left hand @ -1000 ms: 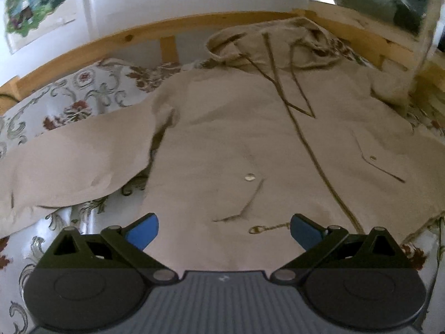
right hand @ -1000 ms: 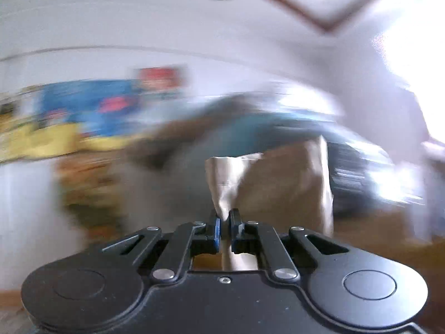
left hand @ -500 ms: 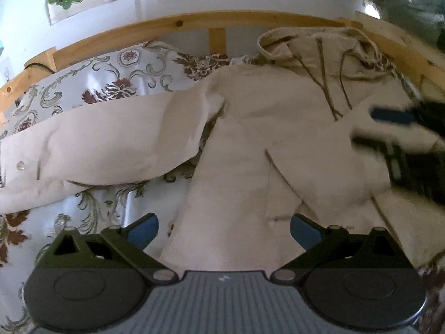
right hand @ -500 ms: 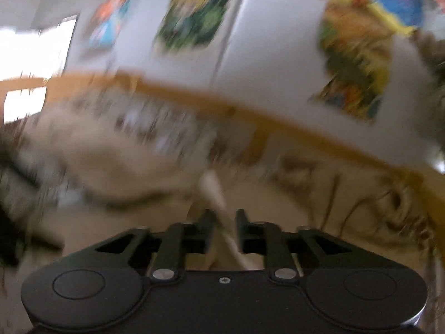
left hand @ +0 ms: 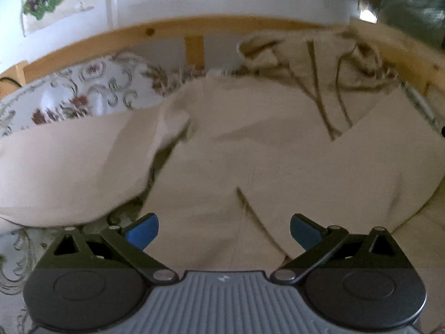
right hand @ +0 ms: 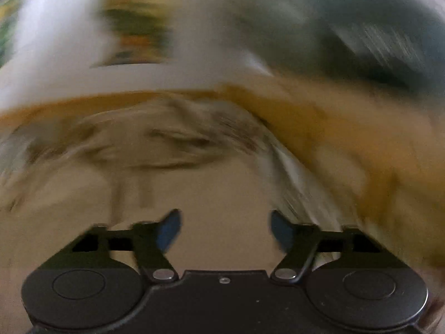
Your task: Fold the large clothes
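The left gripper (left hand: 224, 229) is held released above the coat (left hand: 250, 150), one sleeve (left hand: 370, 172) folded across ahead-right. The right gripper (right hand: 225, 229) is likewise released, nothing grasped, probably freed for the next fold.

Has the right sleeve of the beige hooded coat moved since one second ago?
Yes. The right sleeve of the beige hooded coat now lies folded across the body, away from the wooden bed rail.
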The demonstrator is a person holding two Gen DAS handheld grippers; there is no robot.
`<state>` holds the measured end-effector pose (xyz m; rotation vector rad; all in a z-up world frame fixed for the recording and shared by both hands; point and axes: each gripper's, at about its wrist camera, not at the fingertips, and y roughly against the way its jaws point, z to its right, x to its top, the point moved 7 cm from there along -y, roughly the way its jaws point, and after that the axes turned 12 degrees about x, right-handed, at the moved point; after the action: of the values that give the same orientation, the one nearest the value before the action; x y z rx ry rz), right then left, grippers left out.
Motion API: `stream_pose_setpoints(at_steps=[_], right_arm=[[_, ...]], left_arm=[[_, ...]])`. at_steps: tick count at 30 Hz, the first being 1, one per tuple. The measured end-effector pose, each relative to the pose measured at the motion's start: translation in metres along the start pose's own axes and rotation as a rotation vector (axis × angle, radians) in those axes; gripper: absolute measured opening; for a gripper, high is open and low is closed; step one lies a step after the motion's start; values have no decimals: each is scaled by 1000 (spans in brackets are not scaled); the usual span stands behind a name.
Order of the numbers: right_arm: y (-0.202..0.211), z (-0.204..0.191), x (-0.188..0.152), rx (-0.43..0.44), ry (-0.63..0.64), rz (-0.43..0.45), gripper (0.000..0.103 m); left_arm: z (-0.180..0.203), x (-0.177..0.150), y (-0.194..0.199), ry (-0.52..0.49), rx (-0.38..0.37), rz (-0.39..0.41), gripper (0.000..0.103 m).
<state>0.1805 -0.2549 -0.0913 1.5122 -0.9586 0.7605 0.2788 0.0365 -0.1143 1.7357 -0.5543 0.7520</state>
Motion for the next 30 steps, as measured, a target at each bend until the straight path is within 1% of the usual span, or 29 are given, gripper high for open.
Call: stream_pose_setpoints(at_steps=[1, 2, 3, 4, 5, 6, 7, 8, 9, 10, 13, 14, 15, 17, 18, 19, 20, 21, 22, 23, 24, 25, 27, 29, 30], right_arm=[[-10, 20, -5, 14, -106, -19, 56], [-17, 33, -12, 29, -176, -35, 56], [-25, 43, -17, 45, -222, -49, 55], [-32, 47, -25, 64, -260, -66, 52], [-36, 49, -30, 67, -270, -70, 46], [-38, 48, -35, 49, -252, -69, 27], [-40, 46, -38, 26, -222, -69, 21], [-39, 45, -40, 15, -198, -56, 17], [-34, 43, -39, 7, -184, -32, 10], [-31, 42, -34, -14, -158, -13, 7], [-14, 35, -15, -107, -3, 69, 7], [-14, 36, -10, -102, 27, 81, 7], [-17, 34, -12, -95, 50, 64, 7], [-33, 38, -21, -122, 86, -6, 14], [-39, 40, -30, -140, 98, -31, 22], [-43, 44, -36, -157, 113, -47, 25], [-45, 47, -40, -167, 124, -53, 26], [-45, 49, -39, -163, 121, -52, 31], [-43, 50, -37, -163, 107, -49, 43], [-40, 51, -34, -163, 97, -42, 50], [-40, 49, -30, -159, 92, -31, 65], [-36, 45, -28, -147, 90, -15, 74], [-27, 31, -23, -110, 95, 14, 79], [-18, 15, -23, -52, 100, 24, 87], [-15, 7, -24, -19, 101, 28, 93]], left_arm=[[2, -3, -7, -5, 4, -19, 102], [2, -6, -13, -7, 3, -36, 102], [1, -9, -19, -6, 1, -54, 102], [0, -12, -23, -2, 3, -69, 102], [-1, -15, -28, 5, 13, -88, 101], [-3, -17, -32, 13, 24, -109, 100], [-5, -20, -35, 21, 29, -124, 99], [-5, -21, -36, 27, 30, -132, 99], [-5, -21, -36, 32, 31, -137, 99], [-2, -22, -36, 32, 30, -142, 99], [8, -24, -35, -1, 38, -157, 99], [11, -25, -33, -9, 42, -151, 99], [13, -25, -32, -11, 37, -148, 99], [12, -26, -25, 3, 25, -154, 99], [8, -27, -20, 18, 25, -157, 99], [1, -27, -14, 41, 26, -155, 99], [-8, -28, -6, 74, 28, -141, 100], [-18, -29, 2, 104, 36, -122, 100], [-32, -31, 12, 131, 67, -96, 100], [-47, -31, 20, 151, 109, -75, 101], [-63, -32, 28, 174, 158, -53, 101], [-79, -32, 33, 200, 204, -37, 102], [-121, -35, 42, 295, 300, -18, 102], [-166, -40, 45, 420, 380, -34, 102], [-189, -43, 45, 495, 422, -42, 102]])
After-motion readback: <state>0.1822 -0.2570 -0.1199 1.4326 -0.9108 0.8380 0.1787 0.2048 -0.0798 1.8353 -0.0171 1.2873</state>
